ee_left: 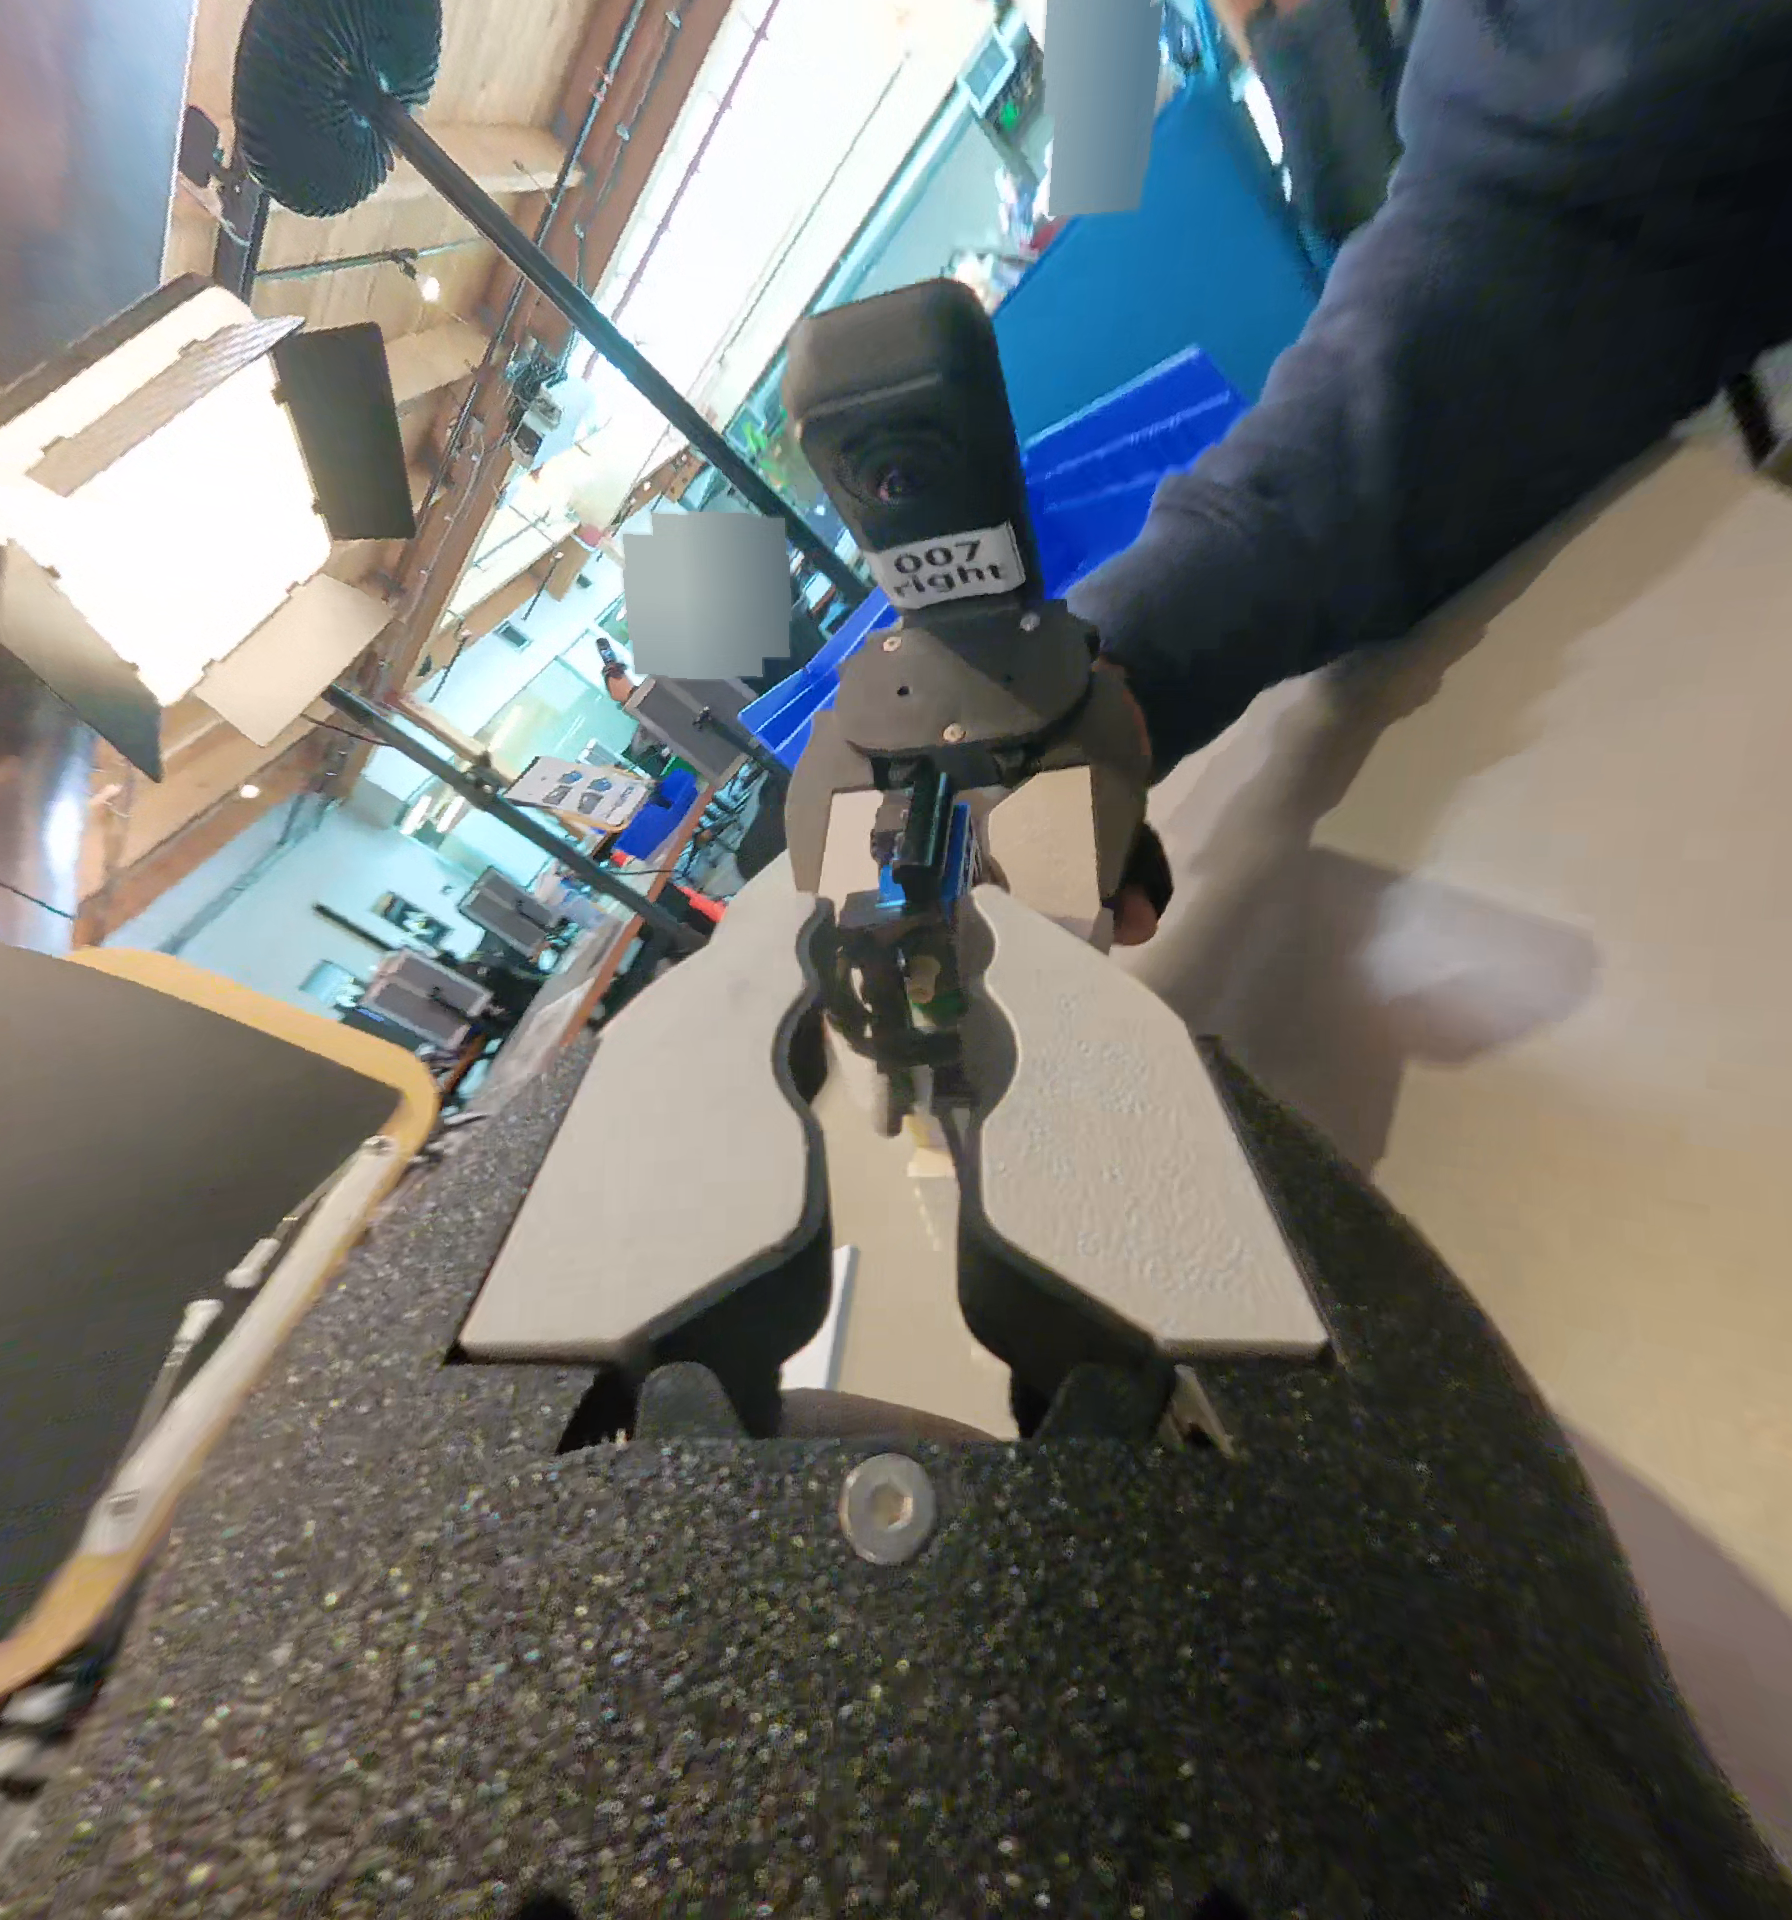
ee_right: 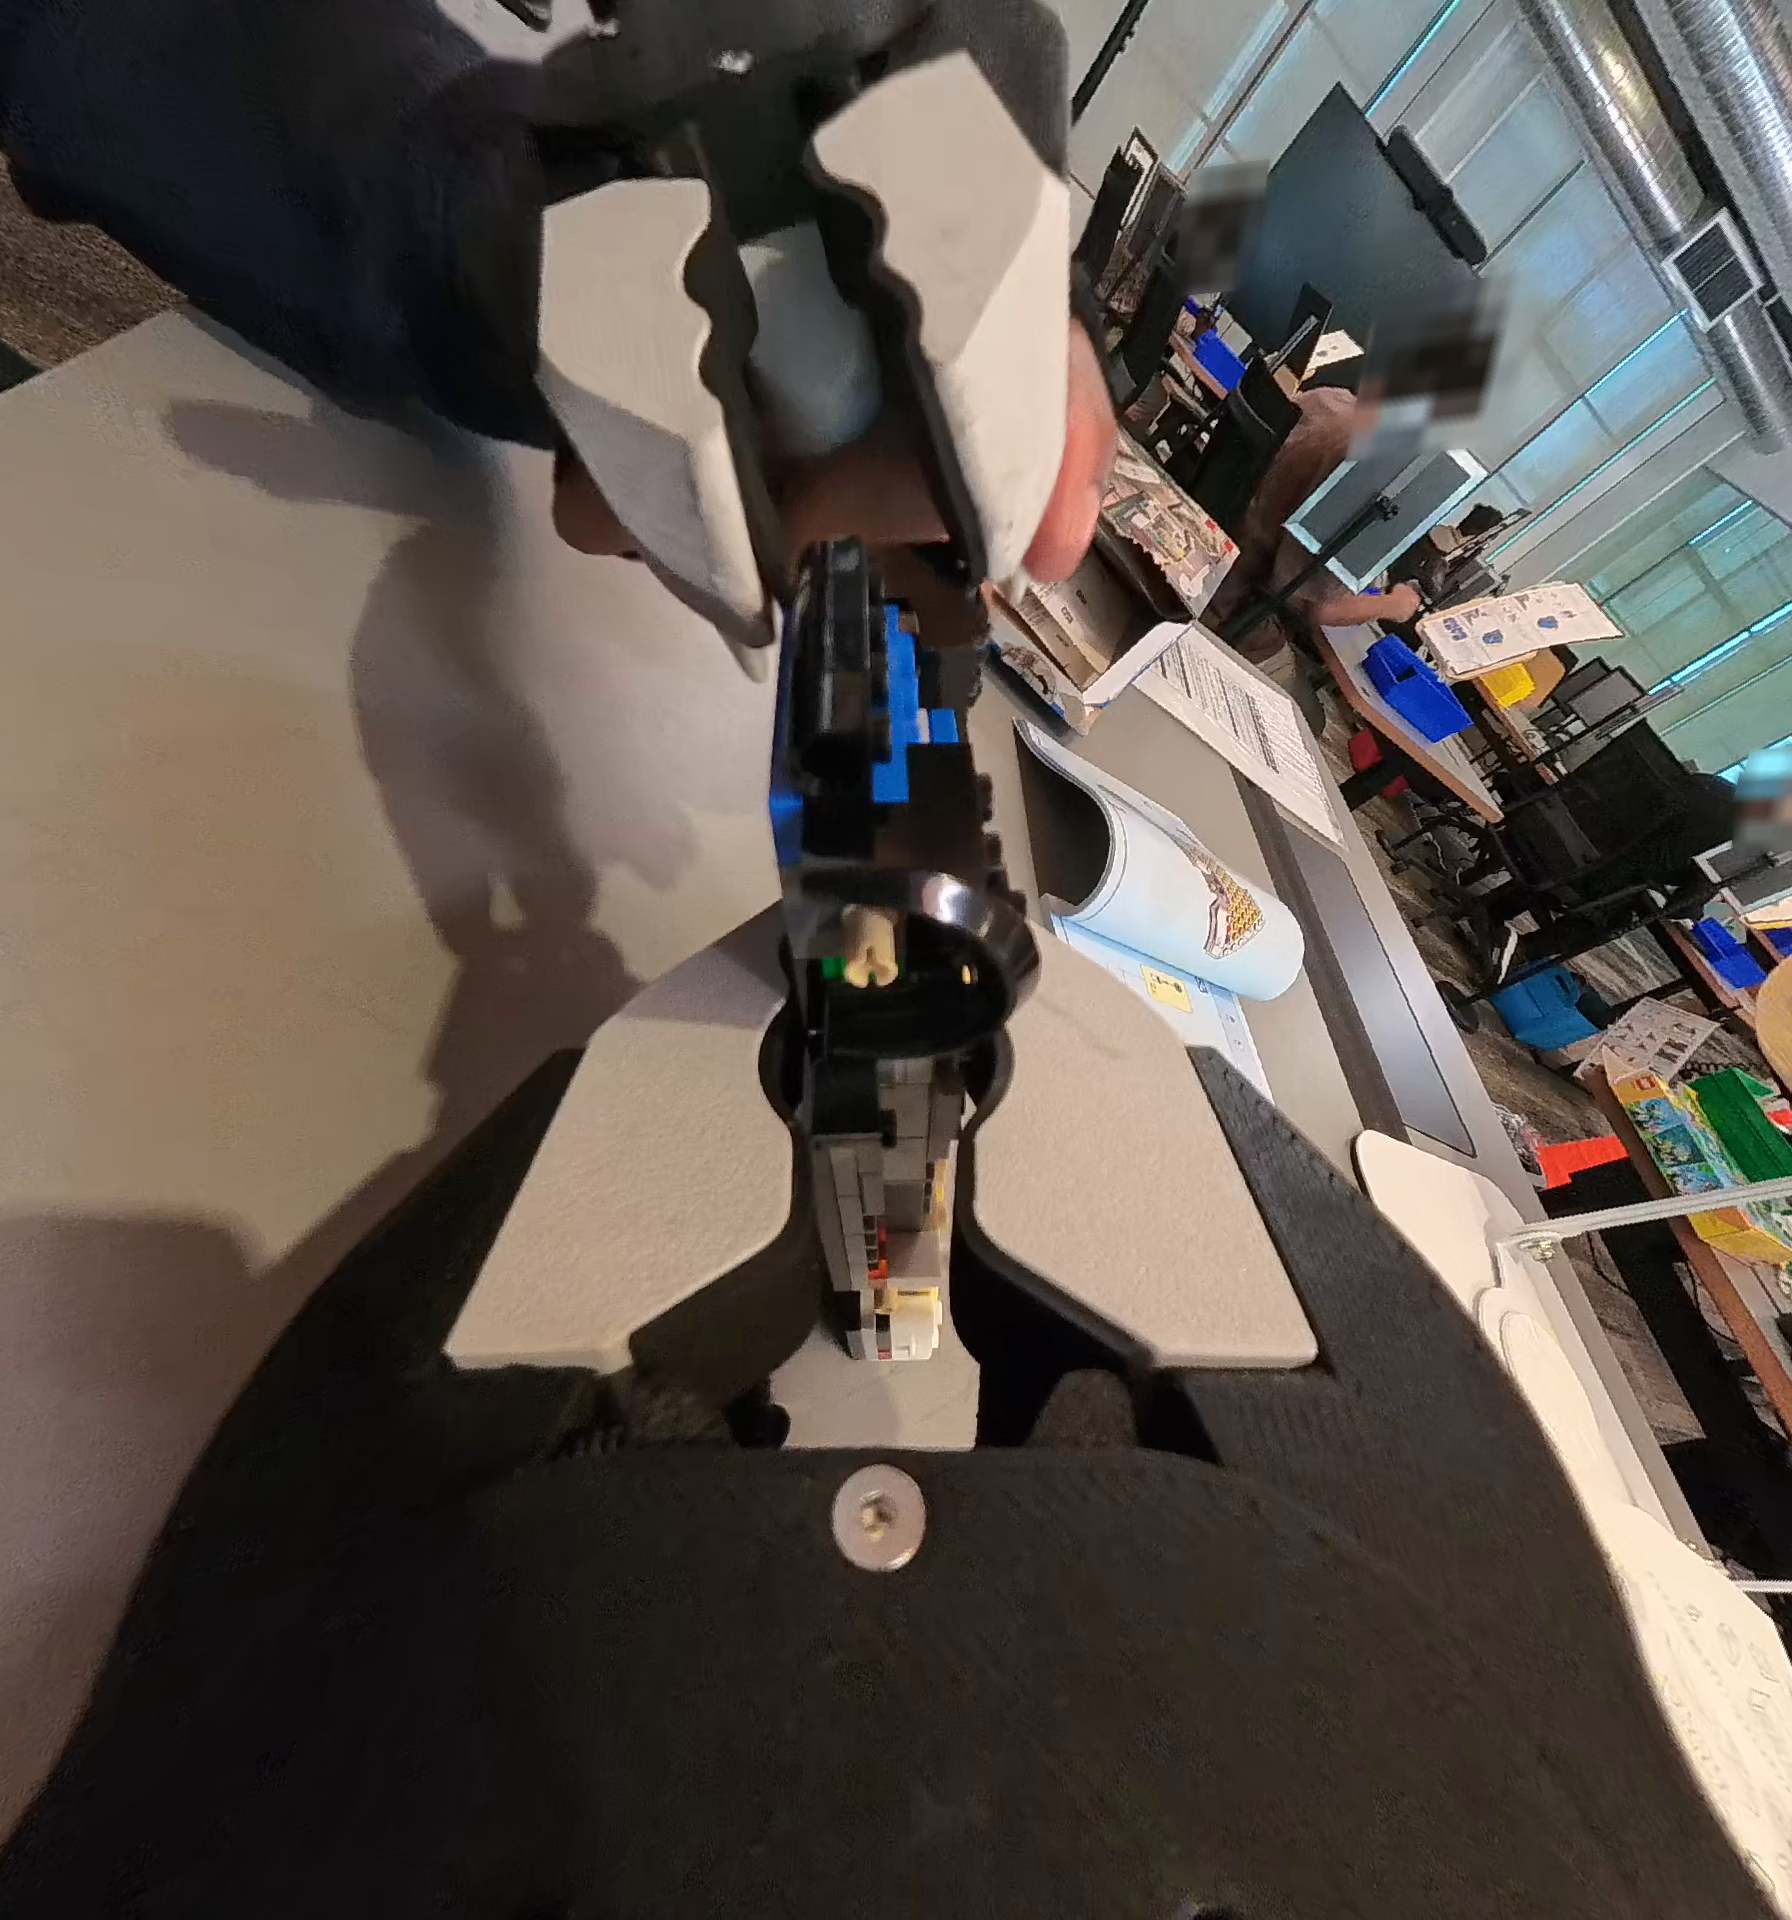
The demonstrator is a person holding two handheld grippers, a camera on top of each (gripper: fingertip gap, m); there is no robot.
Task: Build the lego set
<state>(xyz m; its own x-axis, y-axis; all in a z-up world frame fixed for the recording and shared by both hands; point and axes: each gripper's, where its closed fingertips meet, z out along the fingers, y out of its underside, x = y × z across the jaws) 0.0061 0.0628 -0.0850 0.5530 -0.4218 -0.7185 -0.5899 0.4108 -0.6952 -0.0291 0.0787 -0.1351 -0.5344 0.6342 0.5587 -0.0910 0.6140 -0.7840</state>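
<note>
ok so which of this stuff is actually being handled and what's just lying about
In hand: brick model, clamped in the right gripper; left gripper, fingers either side of its far end.
Lying about: curled booklet, printed sheet, open cardboard box, all on the table.

Pale tabletop (ee_right: pixel 196 727) under the jaws, lit panel lamp (ee_left: pixel 154 488) on a stand up left of them, glazed wall (ee_right: pixel 1650 436) and ducts (ee_right: pixel 1723 187) far right, desks with blue bins (ee_right: pixel 1417 691) beyond.
</note>
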